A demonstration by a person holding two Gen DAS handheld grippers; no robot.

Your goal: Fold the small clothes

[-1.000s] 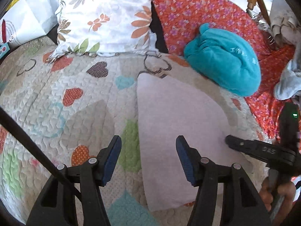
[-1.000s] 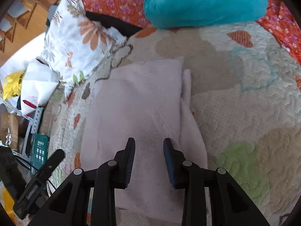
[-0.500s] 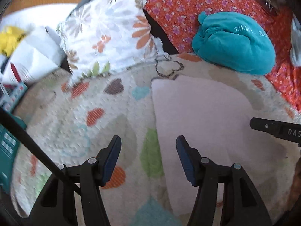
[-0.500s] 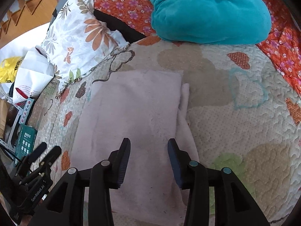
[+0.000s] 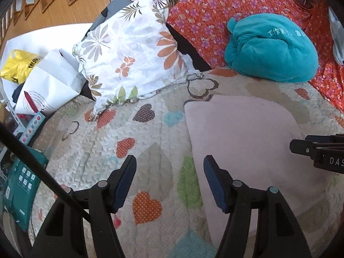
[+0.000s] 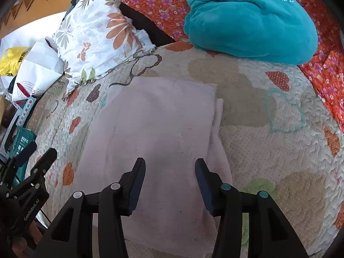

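A pale pink folded cloth [image 5: 240, 133] [image 6: 159, 124] lies flat on the heart-patterned quilt [image 5: 111, 142] [image 6: 268, 150]. A narrow strip of a lower layer sticks out along its right edge in the right wrist view. My left gripper [image 5: 169, 172] hovers over the quilt beside the cloth's left edge, its jaws opening, nothing between them. My right gripper [image 6: 169, 172] hangs above the near part of the cloth, jaws opening and clear of the fabric. Each gripper shows at the edge of the other's view.
A teal plush bundle [image 5: 273, 47] [image 6: 247, 19] rests on a red flowered cover [image 5: 204, 15] at the back. A white leaf-print pillow [image 5: 133, 51] lies back left. Paper bags [image 5: 47, 83] and teal boxes [image 5: 19, 182] sit off the left edge.
The right gripper's jaws have widened above the cloth. The left gripper has rolled and tilted up, so more of the pillow, the bags and the wooden stairs shows.
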